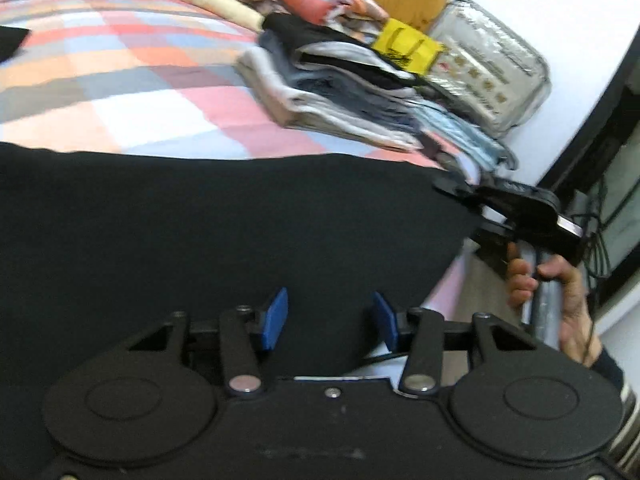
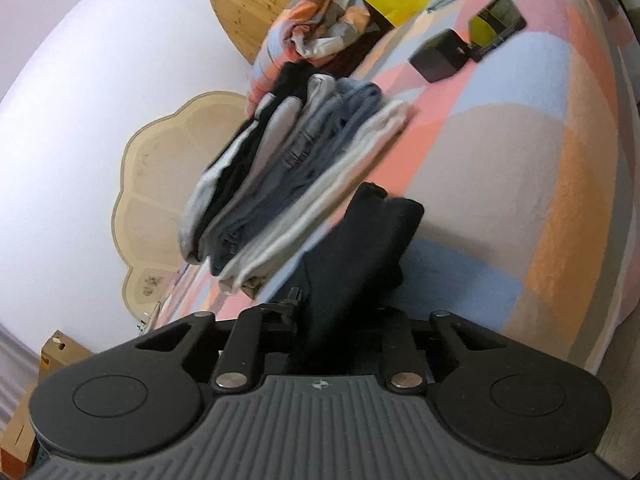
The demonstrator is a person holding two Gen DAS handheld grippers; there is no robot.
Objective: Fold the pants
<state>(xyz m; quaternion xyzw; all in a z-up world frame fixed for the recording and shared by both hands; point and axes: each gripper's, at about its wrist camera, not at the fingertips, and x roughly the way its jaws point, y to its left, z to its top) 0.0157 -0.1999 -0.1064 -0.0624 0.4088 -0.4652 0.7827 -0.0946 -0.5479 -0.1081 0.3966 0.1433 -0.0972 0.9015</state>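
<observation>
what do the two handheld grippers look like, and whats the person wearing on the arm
Left gripper: matte black body, two round discs, silver pivot pins, blue pads. Right gripper: same black linkage, ribbed grey top plate, silvery grip. The sleeve is dark with a light striped cuff.

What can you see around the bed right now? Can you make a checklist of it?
Surface: bed with checked cover.
Job's things: black pants spread across the near edge.
Clutter: stack of folded clothes, yellow bag, clear plastic pack, two small dark boxes.
Grippers: left gripper open over the pants, blue pads apart; right gripper shut on a bunch of pants, held by a hand.
Cables: black cords by the dark frame at right.
Surroundings: white wall, wooden headboard.
</observation>
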